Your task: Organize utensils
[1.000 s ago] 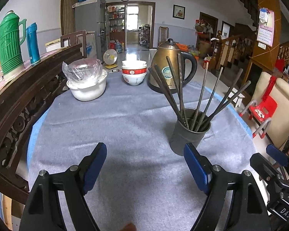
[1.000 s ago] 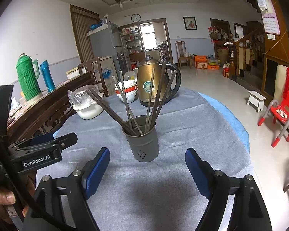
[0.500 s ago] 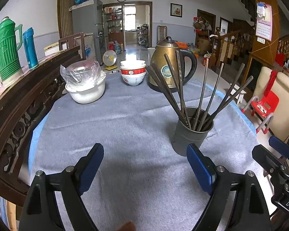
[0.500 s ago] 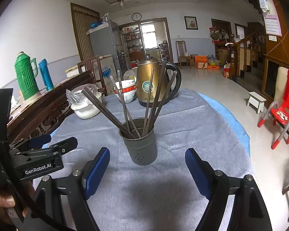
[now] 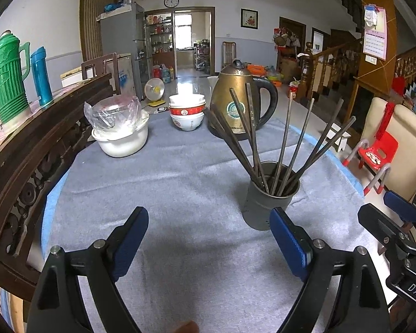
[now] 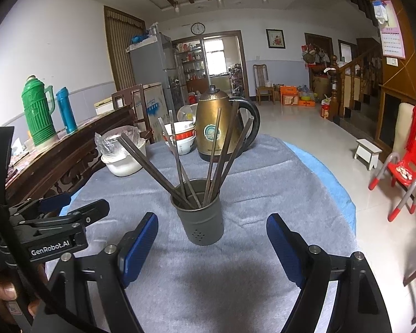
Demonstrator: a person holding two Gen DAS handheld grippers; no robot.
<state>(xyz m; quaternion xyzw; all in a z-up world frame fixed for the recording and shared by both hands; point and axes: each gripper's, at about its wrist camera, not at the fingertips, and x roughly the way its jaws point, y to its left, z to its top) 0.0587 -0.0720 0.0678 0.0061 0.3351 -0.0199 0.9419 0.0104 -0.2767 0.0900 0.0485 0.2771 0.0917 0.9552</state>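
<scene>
Left wrist view: left gripper (image 5: 209,233) gapes wide, empty; holder (image 5: 269,197) of chopsticks (image 5: 284,141) stands just beyond its right finger, toward the table's (image 5: 180,183) right edge.
Right wrist view: right gripper (image 6: 212,240) wide open, empty; holder (image 6: 198,212) stands centred just beyond its fingertips.

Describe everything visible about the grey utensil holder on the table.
The utensil holder is a dull grey, metal-looking cylinder with an open top and a cluster of small holes low on its side. It stands upright on the grey tablecloth, in front of the brass-coloured kettle. Several long dark chopsticks stand in it, fanned outward against the rim. Neither open tool touches it.
</scene>
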